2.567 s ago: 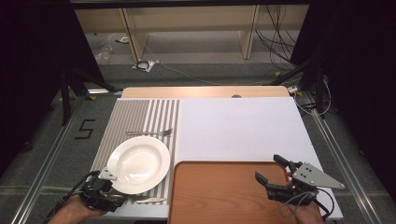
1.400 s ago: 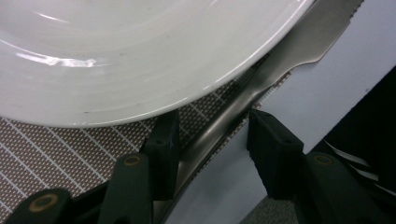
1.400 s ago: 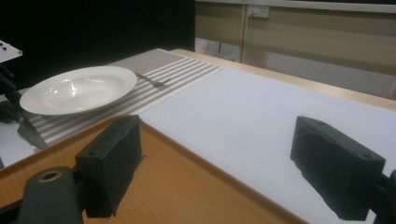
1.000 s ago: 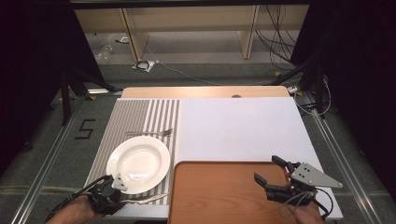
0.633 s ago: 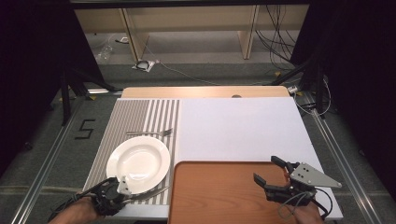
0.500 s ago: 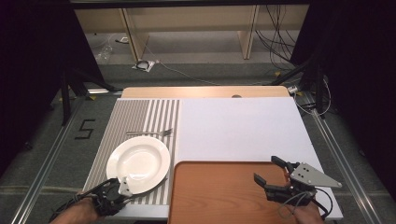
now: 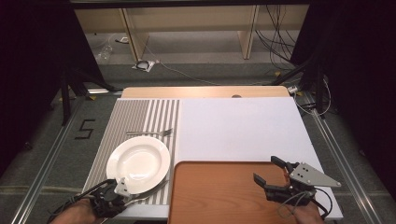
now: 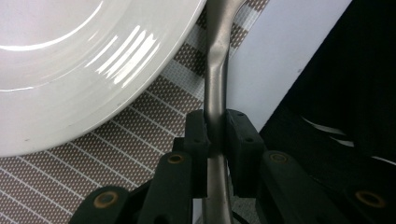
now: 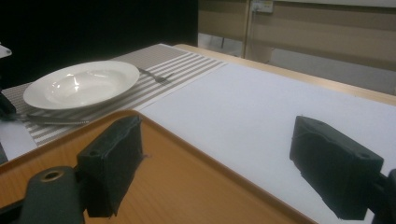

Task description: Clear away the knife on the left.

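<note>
At the bench's left, a slim grey metal utensil handle [image 8: 215,84] beside the round white ceramic plate [image 7: 138,163] is clenched by the just-closed left claw [image 8: 215,128]. Dragged carelessly, it could slip or nudge the plate. The right claw [image 7: 272,171] is held released over the brown wooden tray [image 7: 219,191].

The left gripper [image 8: 215,140] has black jaws with small gold rings. The right gripper [image 7: 273,175] is black too, with a grey three-cornered plate and maybe grey cables.

Left gripper [image 8: 215,135] clamped tight (right gripper [image 9: 224,163] gapes wide).
</note>
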Available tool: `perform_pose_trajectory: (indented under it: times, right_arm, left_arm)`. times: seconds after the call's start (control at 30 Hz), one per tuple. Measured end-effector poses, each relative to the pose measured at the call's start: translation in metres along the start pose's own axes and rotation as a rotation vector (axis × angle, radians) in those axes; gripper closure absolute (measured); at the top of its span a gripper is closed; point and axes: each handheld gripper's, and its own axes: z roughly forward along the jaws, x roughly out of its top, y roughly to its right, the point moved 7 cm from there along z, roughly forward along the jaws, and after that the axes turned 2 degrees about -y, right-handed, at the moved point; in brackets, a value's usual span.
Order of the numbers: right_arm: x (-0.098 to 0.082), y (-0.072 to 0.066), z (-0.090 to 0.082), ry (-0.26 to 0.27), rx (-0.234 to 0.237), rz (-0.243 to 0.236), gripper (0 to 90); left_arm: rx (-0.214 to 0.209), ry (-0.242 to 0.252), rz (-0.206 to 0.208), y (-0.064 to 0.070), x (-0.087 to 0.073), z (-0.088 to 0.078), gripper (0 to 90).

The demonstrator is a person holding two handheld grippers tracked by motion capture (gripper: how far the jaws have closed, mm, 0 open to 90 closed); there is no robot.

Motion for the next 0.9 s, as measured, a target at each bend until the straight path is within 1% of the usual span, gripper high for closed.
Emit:
perform_pose_trajectory:
  times: [0.1, 0.13, 0.17, 0.2, 0.23, 0.27, 0.3, 0.33, 0.37, 0.4, 0.43, 0.47, 0.5, 0.53, 0.57, 0.63, 0.67, 0.7, 0.73, 0.8, 0.83, 0.87, 0.9]
  right_arm:
    - [0.0, 0.0, 0.0, -0.003, 0.002, -0.002, 18.0]
    - [0.0, 0.0, 0.0, -0.003, 0.002, -0.002, 18.0]
    - [0.0, 0.0, 0.0, -0.003, 0.002, -0.001, 18.0]
    - [0.0, -0.001, 0.0, -0.002, 0.003, 0.001, 18.0]
    - [0.0, -0.001, 0.0, -0.002, 0.003, 0.0, 18.0]
    - [0.0, -0.001, 0.0, -0.001, 0.004, 0.001, 18.0]
    - [0.0, -0.001, 0.0, 0.001, 0.004, 0.002, 18.0]
    - [0.0, -0.001, 0.0, 0.001, 0.004, 0.002, 18.0]
    - [0.0, -0.001, 0.0, 0.001, 0.005, 0.001, 17.9]
    - [0.0, -0.001, 0.0, 0.001, 0.005, 0.001, 17.9]
    - [0.0, -0.001, 0.0, 0.0, 0.005, -0.003, 17.9]
    - [0.0, -0.001, 0.0, 0.0, 0.005, -0.003, 17.9]
    - [0.001, -0.001, -0.001, 0.008, 0.005, -0.001, 18.0]
    - [0.001, -0.001, -0.001, 0.008, 0.005, -0.001, 18.0]
    - [0.001, -0.001, -0.001, 0.01, 0.004, -0.002, 17.9]
    - [0.002, -0.001, -0.002, 0.011, 0.004, -0.001, 18.0]
    - [0.002, -0.001, -0.002, 0.011, 0.004, -0.001, 18.0]
    - [0.002, -0.001, -0.001, 0.019, 0.003, -0.001, 18.0]
    - [0.002, -0.001, -0.001, 0.019, 0.003, -0.001, 18.0]
    - [0.002, -0.001, -0.002, 0.019, 0.003, -0.002, 18.0]
    - [0.002, -0.001, -0.002, 0.016, 0.002, -0.003, 17.9]
    - [0.002, 0.0, -0.002, 0.01, 0.001, 0.0, 18.0]
    - [0.002, -0.001, -0.002, 0.016, 0.003, 0.002, 18.0]
  left_arm:
    - [-0.01, 0.016, -0.003, 0.003, 0.002, -0.007, 79.1]
    - [-0.01, 0.016, -0.003, 0.003, 0.002, -0.007, 79.1]
    - [-0.023, 0.035, -0.002, 0.006, 0.004, -0.011, 79.1]
    - [-0.023, 0.035, -0.002, 0.006, 0.004, -0.011, 79.1]
    - [-0.032, 0.057, -0.003, 0.009, 0.009, -0.016, 79.1]
    - [-0.032, 0.057, -0.003, 0.009, 0.009, -0.016, 79.1]
    - [-0.046, 0.087, -0.004, 0.012, 0.016, -0.021, 79.1]
    - [-0.046, 0.087, -0.004, 0.012, 0.016, -0.021, 79.1]
    - [-0.06, 0.128, -0.014, 0.017, 0.025, -0.025, 79.1]
    - [-0.06, 0.128, -0.014, 0.017, 0.025, -0.025, 79.1]
    - [-0.067, 0.168, -0.021, 0.022, 0.035, -0.029, 79.1]
    - [-0.067, 0.168, -0.021, 0.022, 0.035, -0.029, 79.1]
    - [-0.082, 0.197, -0.032, 0.026, 0.046, -0.031, 79.0]
    - [-0.082, 0.197, -0.032, 0.026, 0.046, -0.031, 79.0]
    - [-0.086, 0.222, -0.042, 0.029, 0.057, -0.032, 79.0]
    - [-0.086, 0.238, -0.044, 0.033, 0.066, -0.033, 79.0]
    - [-0.086, 0.238, -0.044, 0.033, 0.066, -0.033, 79.0]
    - [-0.09, 0.249, -0.05, 0.036, 0.075, -0.032, 79.0]
    - [-0.09, 0.249, -0.05, 0.036, 0.075, -0.032, 79.0]
    - [-0.094, 0.261, -0.063, 0.037, 0.083, -0.031, 79.0]
    - [-0.097, 0.274, -0.073, 0.038, 0.09, -0.031, 79.0]
    - [-0.1, 0.279, -0.077, 0.039, 0.093, -0.03, 79.0]
    - [-0.101, 0.284, -0.079, 0.041, 0.096, -0.03, 79.0]
